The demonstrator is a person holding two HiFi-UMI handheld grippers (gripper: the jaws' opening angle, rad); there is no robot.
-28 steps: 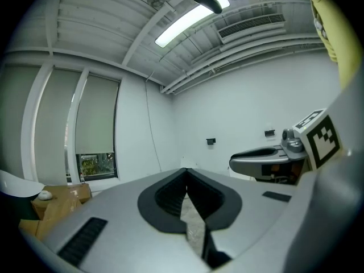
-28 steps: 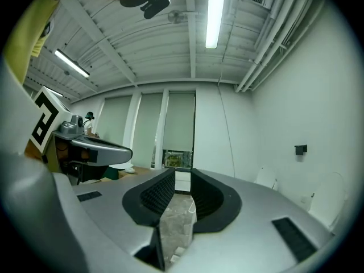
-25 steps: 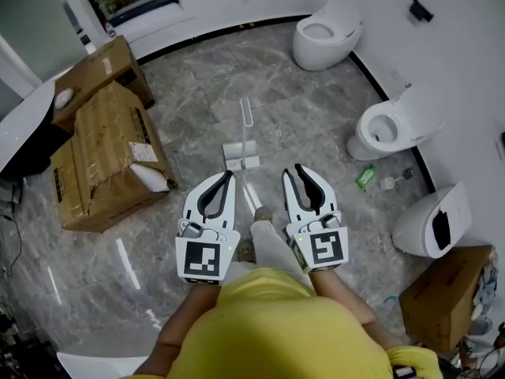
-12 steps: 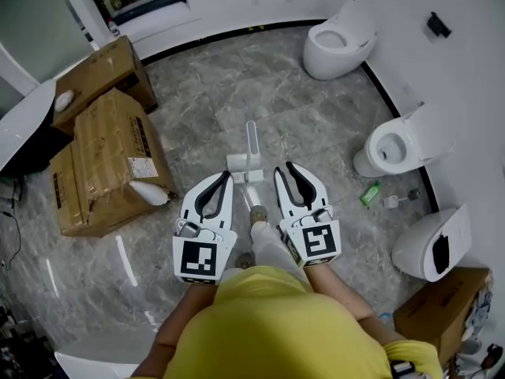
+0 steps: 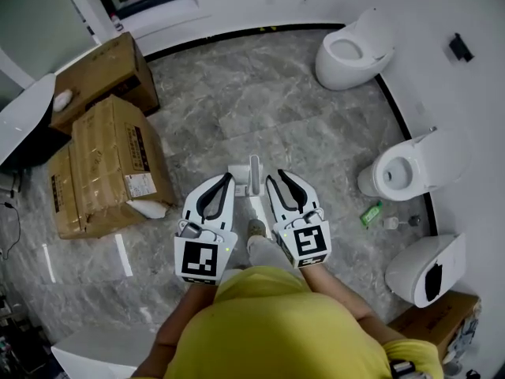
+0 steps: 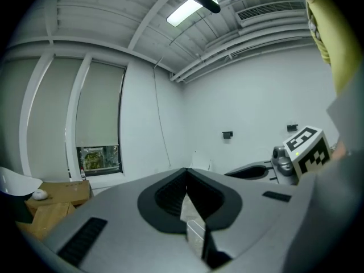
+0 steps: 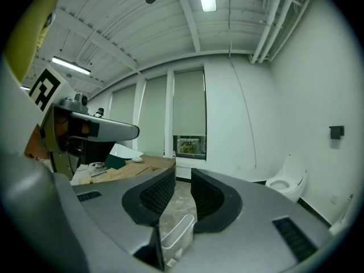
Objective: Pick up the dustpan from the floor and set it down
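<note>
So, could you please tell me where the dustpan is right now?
In the head view the dustpan stands on the grey floor at centre, just ahead of and between the tips of the left tongs and right tongs.

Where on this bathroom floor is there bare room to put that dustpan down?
The widest bare marble floor lies ahead of the dustpan, between the cardboard boxes and the toilets. It is crowded near the green bottle.

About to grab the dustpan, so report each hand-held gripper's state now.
Left hand-held gripper: closed, holding nothing.
Right hand-held gripper: open, holding nothing; the white plastic long-handled dustpan shows through the gap between its jaws, not gripped.
</note>
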